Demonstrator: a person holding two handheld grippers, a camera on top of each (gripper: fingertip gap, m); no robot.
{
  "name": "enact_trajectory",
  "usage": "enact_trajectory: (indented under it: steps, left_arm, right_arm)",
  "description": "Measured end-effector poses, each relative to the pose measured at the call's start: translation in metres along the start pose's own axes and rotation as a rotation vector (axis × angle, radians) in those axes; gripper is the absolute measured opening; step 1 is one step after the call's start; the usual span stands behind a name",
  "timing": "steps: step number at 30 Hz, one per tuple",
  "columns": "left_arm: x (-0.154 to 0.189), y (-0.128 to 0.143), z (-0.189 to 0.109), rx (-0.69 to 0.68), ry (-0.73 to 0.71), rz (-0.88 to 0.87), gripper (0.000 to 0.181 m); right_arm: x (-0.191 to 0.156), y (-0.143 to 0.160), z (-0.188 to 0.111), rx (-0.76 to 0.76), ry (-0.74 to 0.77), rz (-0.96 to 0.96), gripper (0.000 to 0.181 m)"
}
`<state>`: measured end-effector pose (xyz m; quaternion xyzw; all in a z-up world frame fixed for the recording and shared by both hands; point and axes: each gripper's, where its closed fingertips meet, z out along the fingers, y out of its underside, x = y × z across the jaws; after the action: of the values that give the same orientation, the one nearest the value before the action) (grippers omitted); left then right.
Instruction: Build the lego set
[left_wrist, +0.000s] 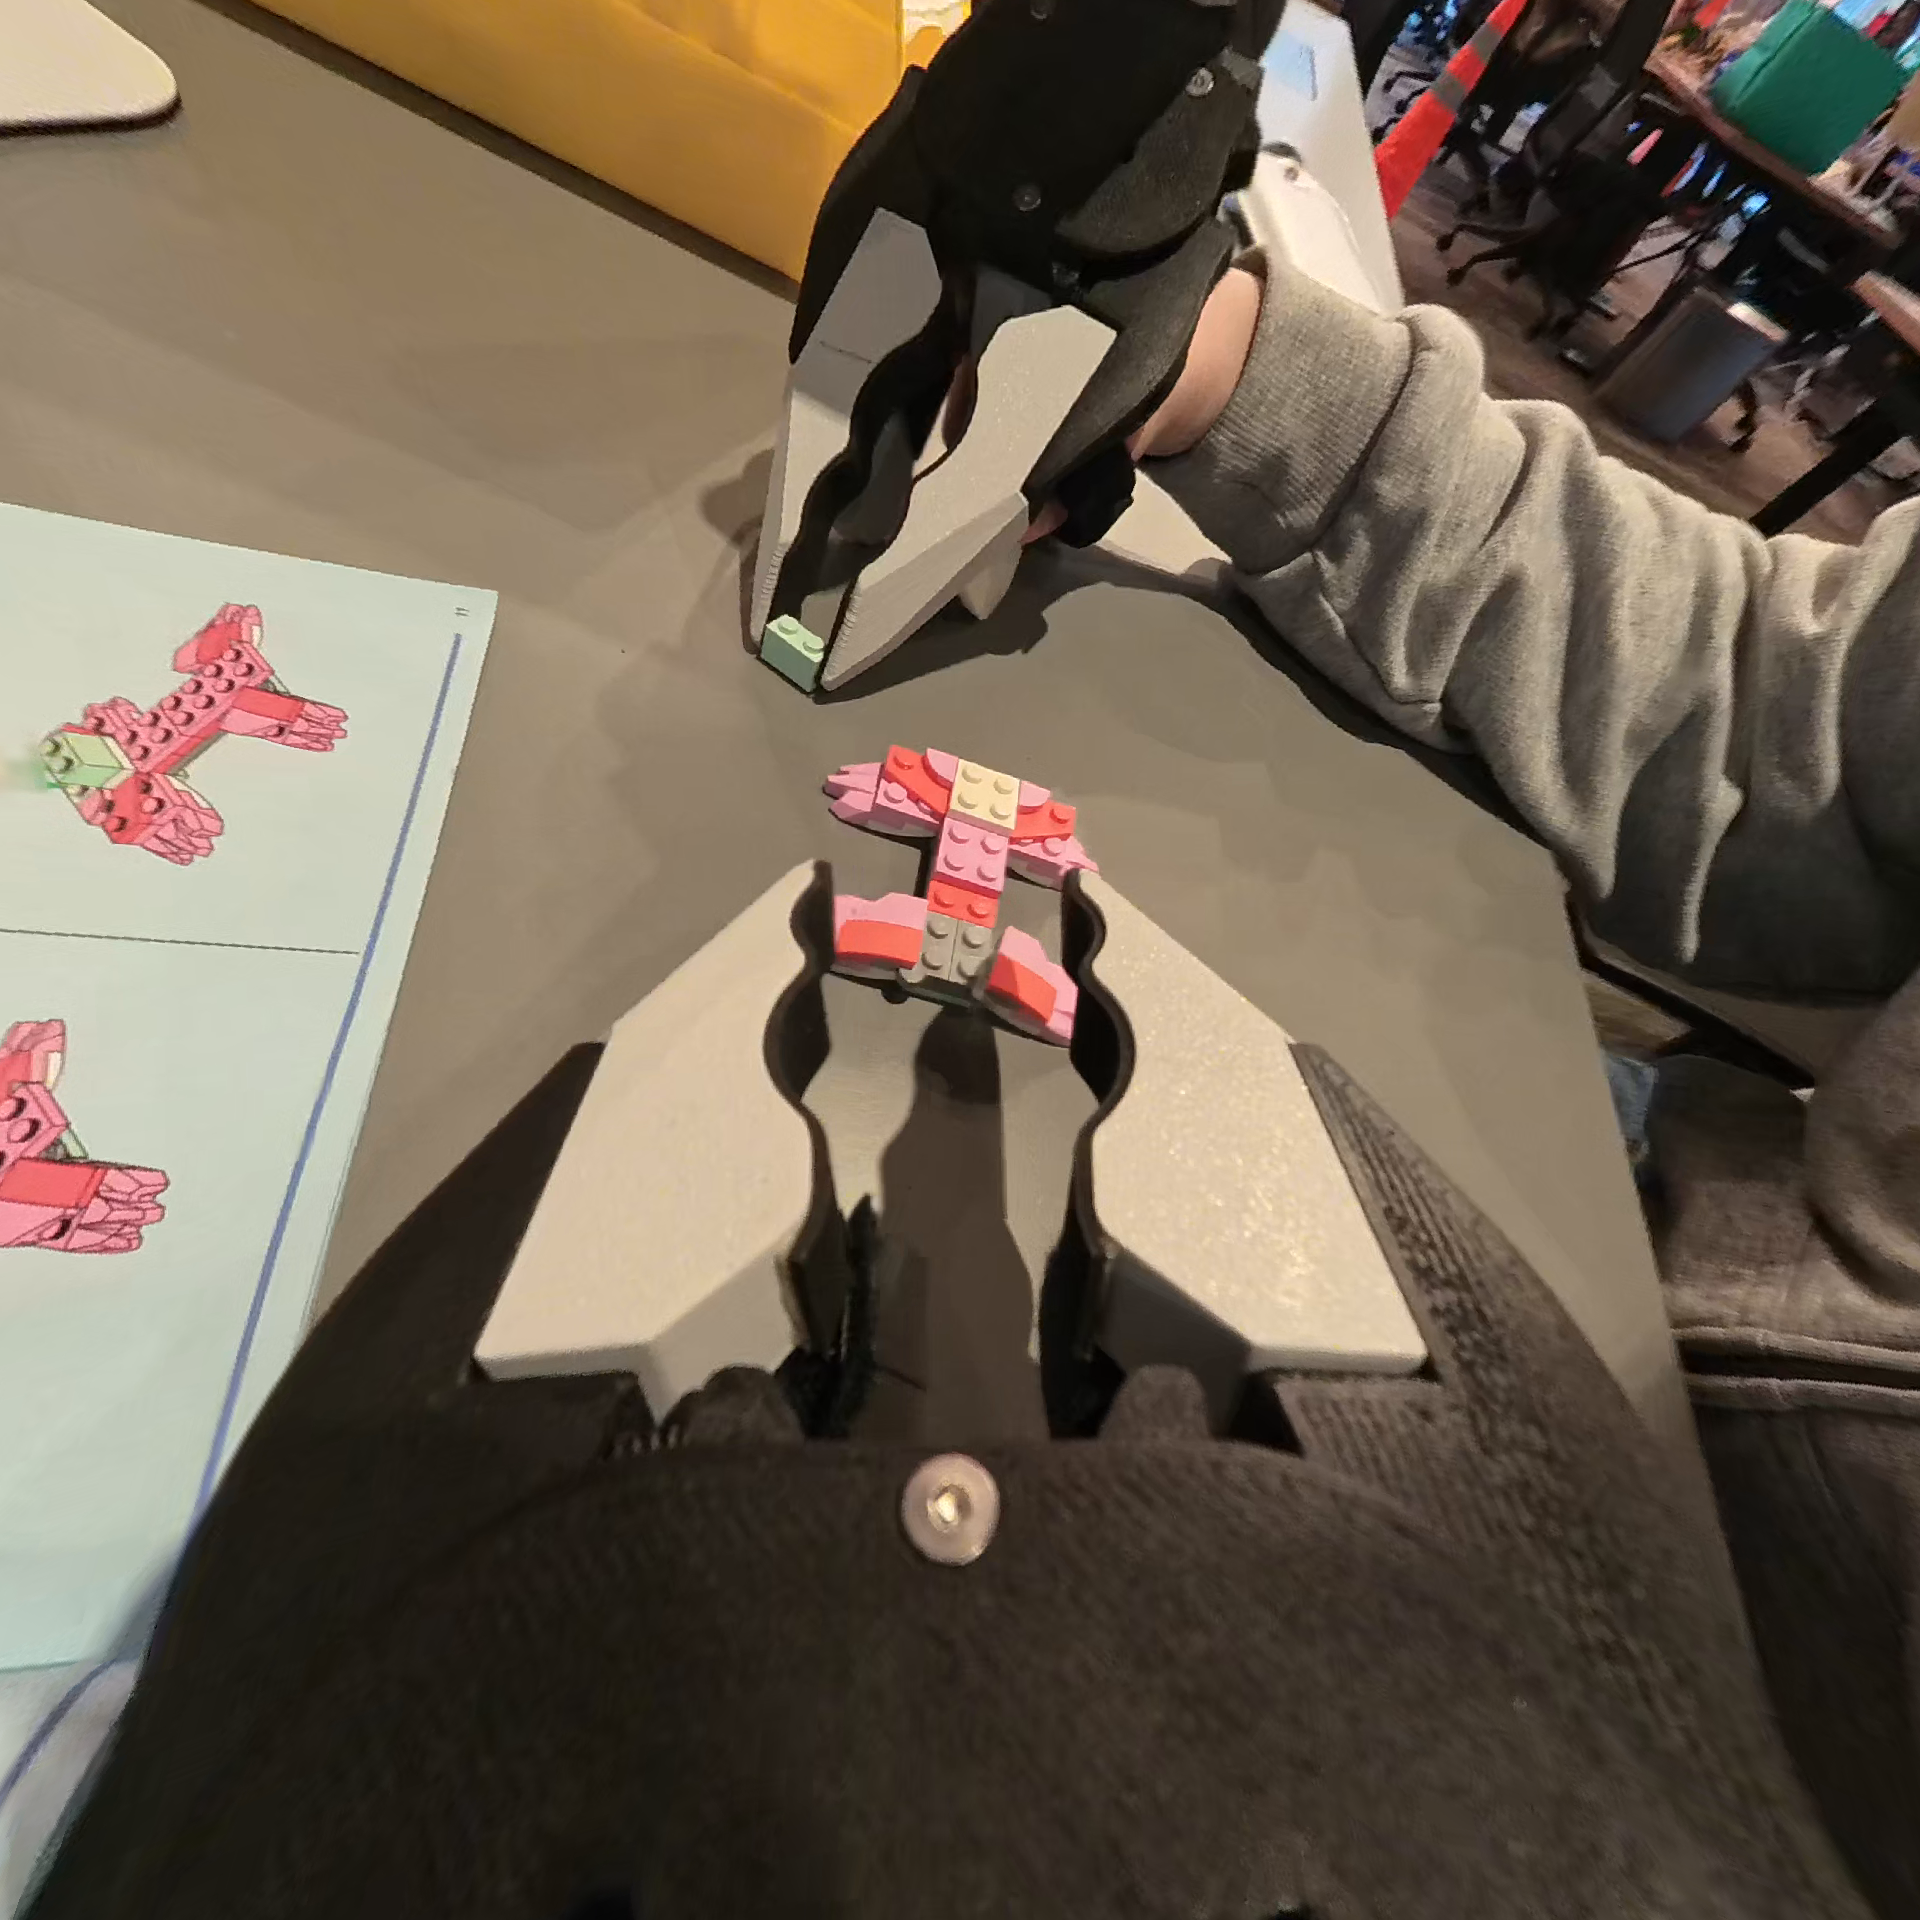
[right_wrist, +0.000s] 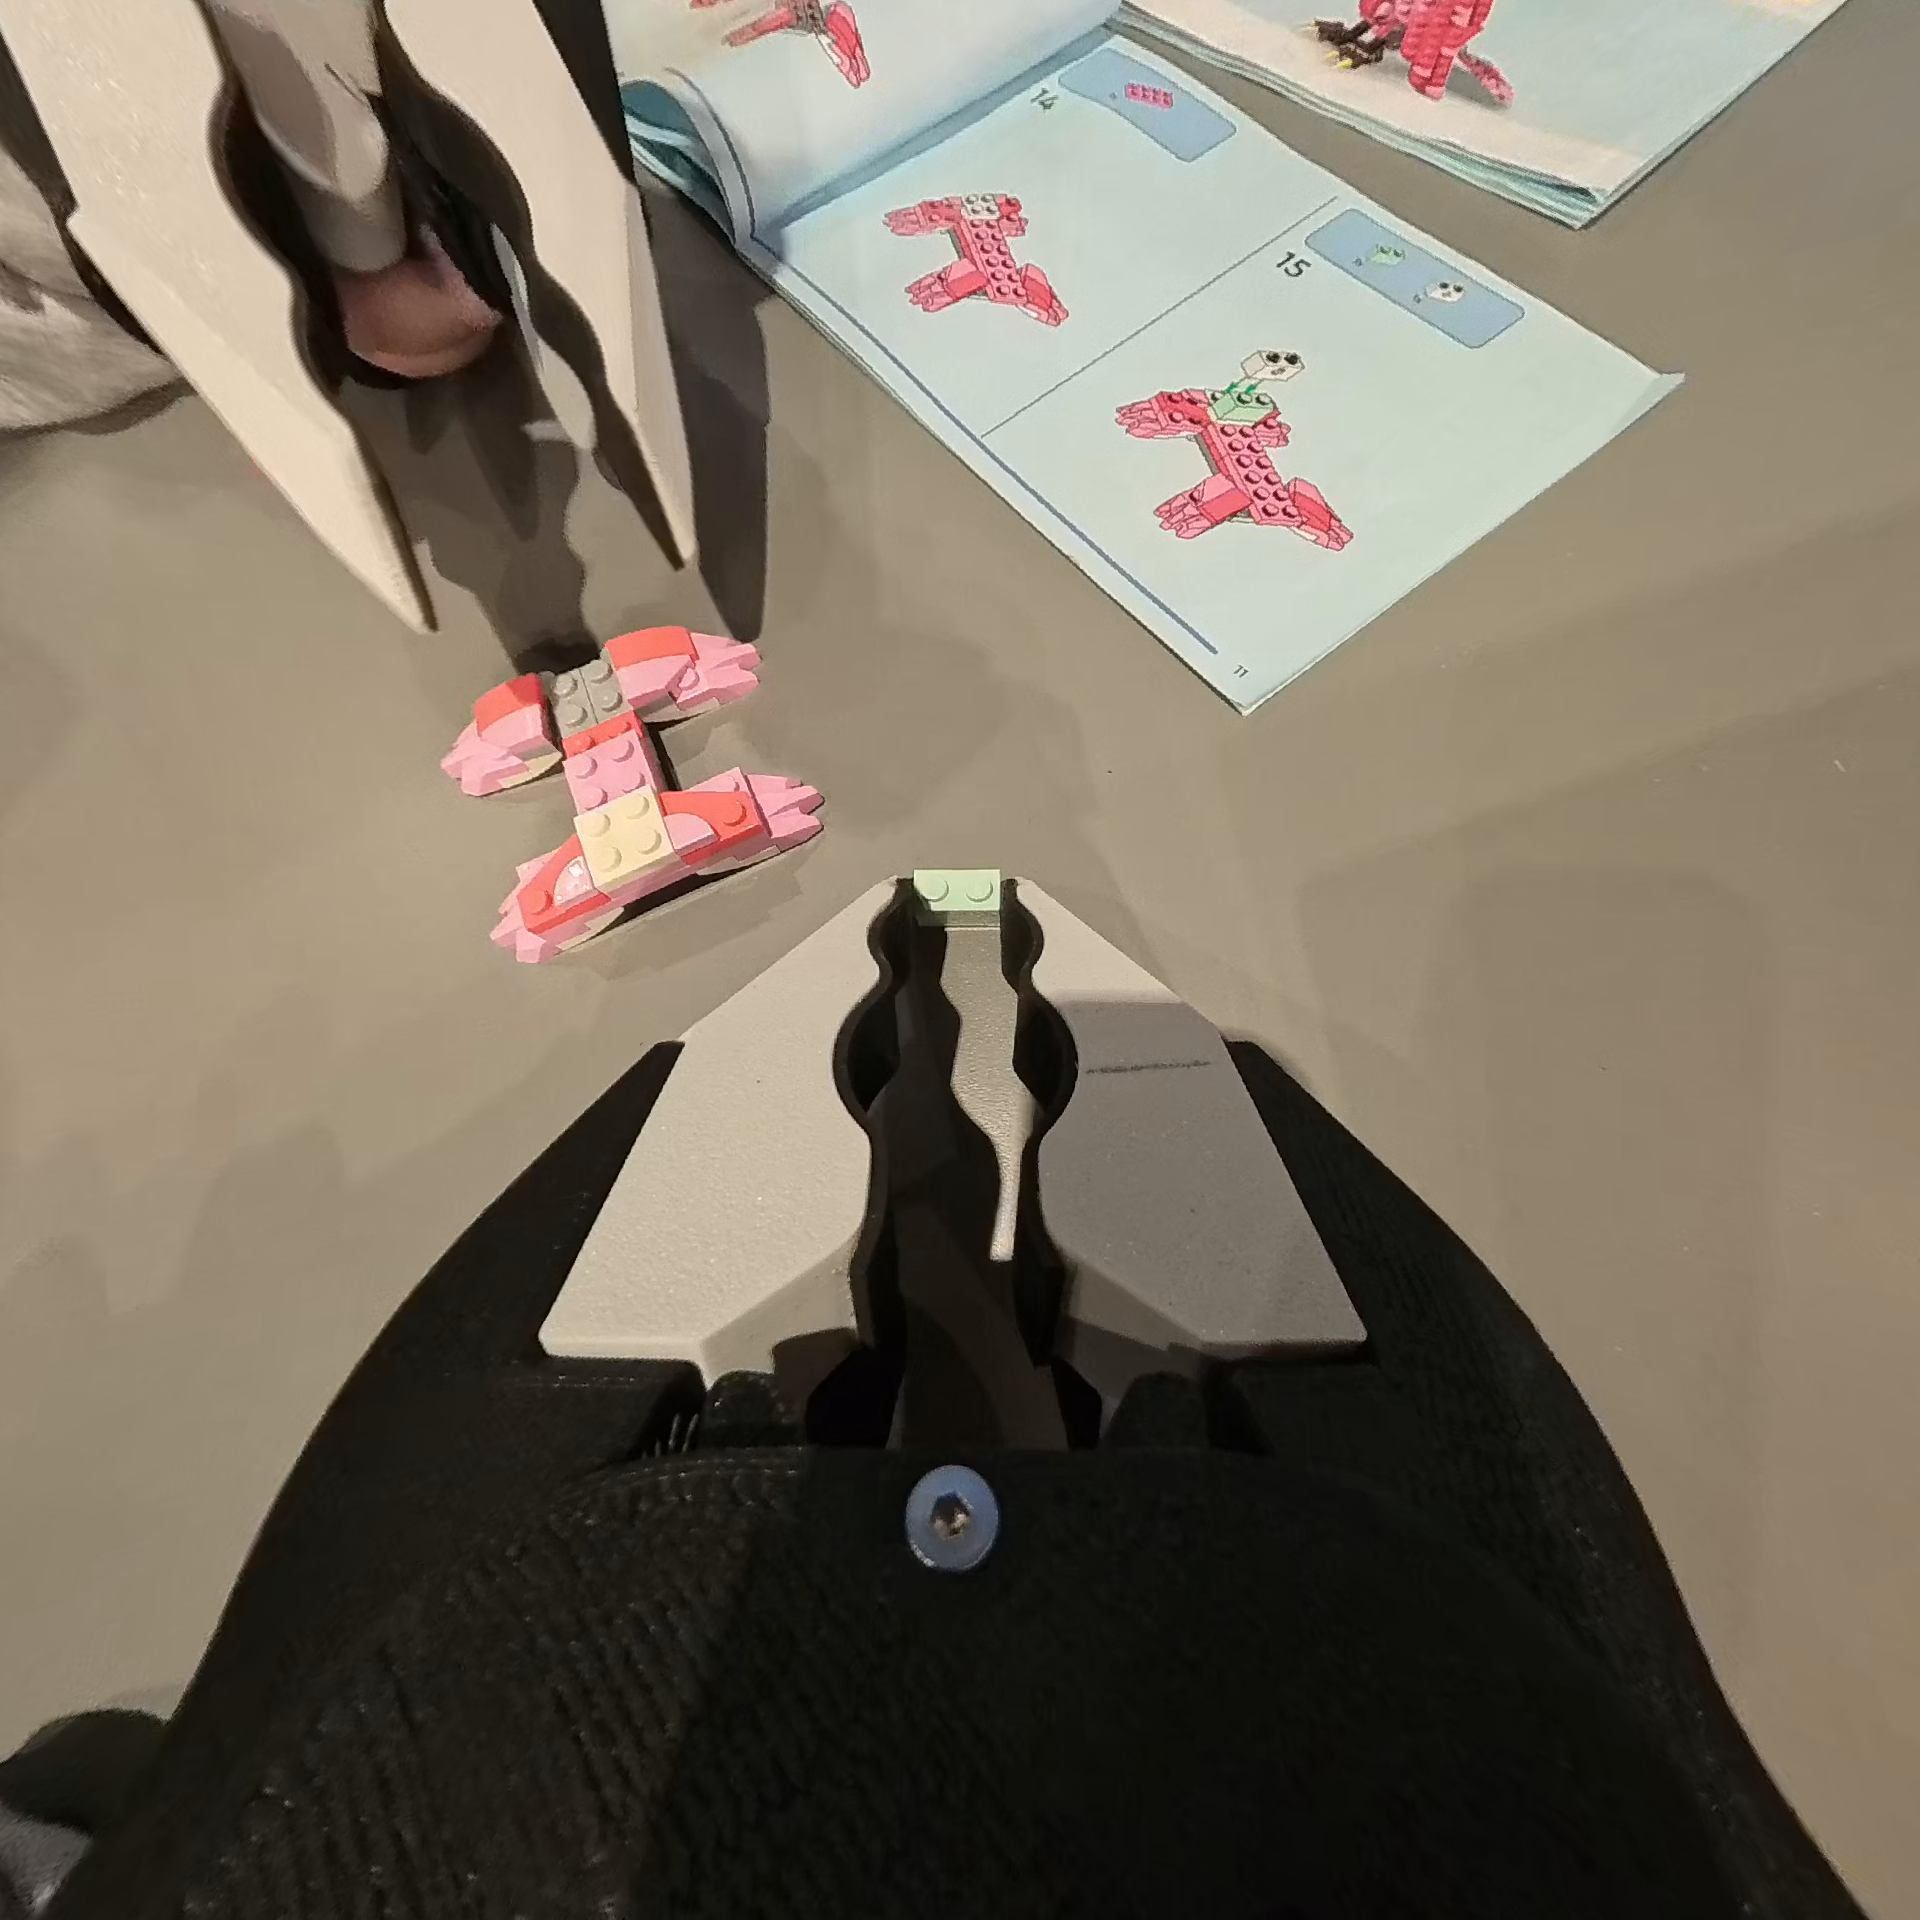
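A pink, red and lilac lego model (left_wrist: 966, 862) with a tan plate and a grey plate on top lies flat on the grey table (left_wrist: 416, 416). My left gripper (left_wrist: 948, 883) is open, its fingertips on either side of the model's near, grey end. My right gripper (right_wrist: 961, 883) is shut on a small light-green brick (right_wrist: 958, 896) and holds it at the table surface just beyond the model (right_wrist: 623, 790). In the left wrist view the right gripper (left_wrist: 795, 665) pinches the green brick (left_wrist: 792, 644). In the right wrist view the left gripper (right_wrist: 545, 592) stands open behind the model.
An open light-blue instruction booklet (right_wrist: 1247, 416) lies beside the model, also in the left wrist view (left_wrist: 208, 831). A yellow object (left_wrist: 675, 104) and a white box (left_wrist: 1320, 156) stand at the table's far side. A grey sleeve (left_wrist: 1558, 623) reaches in from the right. There is about 9 cm between the tips of the two grippers.
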<state>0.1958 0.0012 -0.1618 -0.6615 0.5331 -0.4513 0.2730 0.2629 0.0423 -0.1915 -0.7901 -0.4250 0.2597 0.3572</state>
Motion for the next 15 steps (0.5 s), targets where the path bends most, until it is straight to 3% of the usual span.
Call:
enact_trajectory:
  steps: [5, 8, 11, 15]
  left_arm:
    - [0.006, -0.002, 0.005, -0.001, -0.011, 0.088, 0.046]
    - [0.011, -0.003, 0.011, -0.018, 0.013, 0.141, 0.046]
    - [0.010, -0.001, 0.020, -0.066, 0.007, 0.244, 0.046]
    - [0.007, 0.007, 0.030, -0.149, 0.006, 0.336, 0.044]
  right_arm:
    - [-0.002, -0.004, -0.002, 0.025, -0.015, -0.010, 0.015]
    - [-0.016, -0.021, -0.012, 0.151, -0.078, -0.063, 0.014]
    - [-0.036, -0.035, -0.021, 0.223, -0.177, -0.101, 0.014]
    - [-0.049, -0.040, -0.022, 0.214, -0.183, -0.159, 0.014]
